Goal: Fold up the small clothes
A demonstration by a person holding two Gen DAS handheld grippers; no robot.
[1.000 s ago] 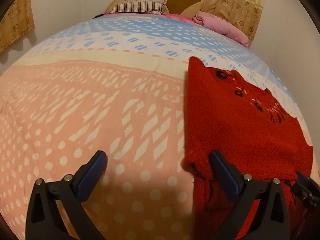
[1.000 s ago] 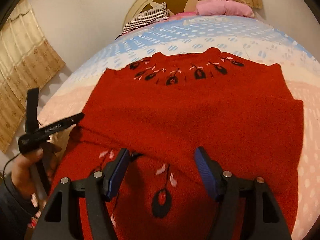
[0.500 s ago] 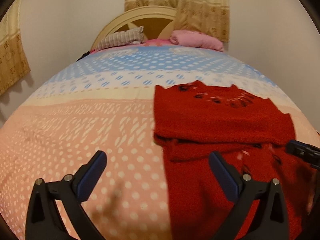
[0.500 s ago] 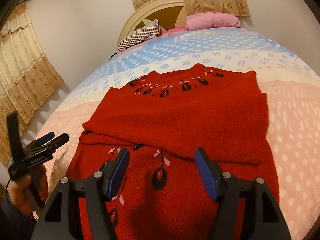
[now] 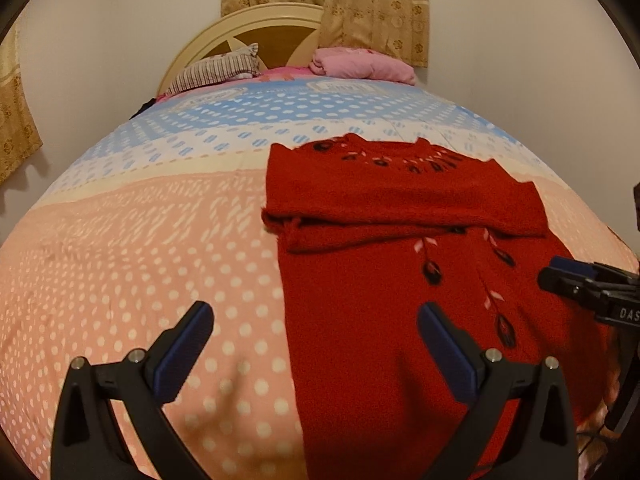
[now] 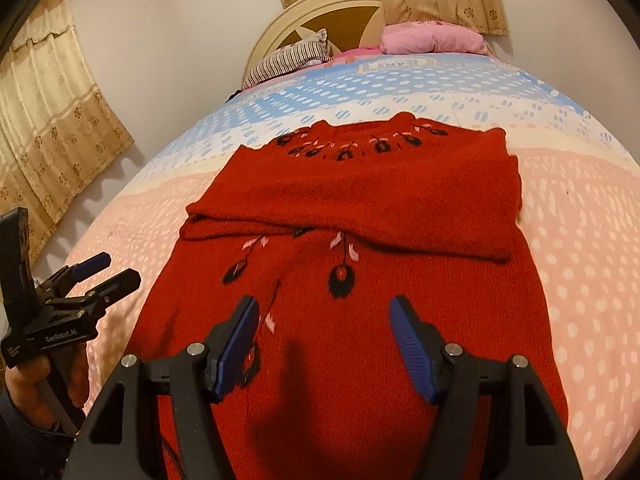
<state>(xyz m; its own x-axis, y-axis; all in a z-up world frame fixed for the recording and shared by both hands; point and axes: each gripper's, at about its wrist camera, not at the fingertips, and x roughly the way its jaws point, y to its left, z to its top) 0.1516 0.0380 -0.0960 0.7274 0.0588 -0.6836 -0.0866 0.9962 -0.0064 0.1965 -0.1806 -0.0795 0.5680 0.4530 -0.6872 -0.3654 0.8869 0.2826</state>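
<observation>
A red knit sweater [image 6: 360, 200] with black and pink flower embroidery lies flat on the bed, its sleeves folded across the chest in a band. It also shows in the left wrist view [image 5: 400, 264], right of centre. My left gripper [image 5: 316, 316] is open and empty, held above the bedspread at the sweater's left edge. My right gripper [image 6: 324, 316] is open and empty above the sweater's lower body. The left gripper also shows at the left of the right wrist view [image 6: 106, 270], and the right gripper's tip shows at the right of the left wrist view [image 5: 560, 276].
The bed has a spotted pink, cream and blue bedspread [image 5: 140, 240]. A striped pillow [image 5: 216, 72] and a pink bundle [image 5: 360, 64] lie by the round headboard [image 5: 272, 36]. Curtains [image 6: 48, 128] hang at the left wall.
Both grippers have drawn back and up from the sweater's folded sleeve band toward its hem, so more of the sweater and the room shows. Both stay open.
</observation>
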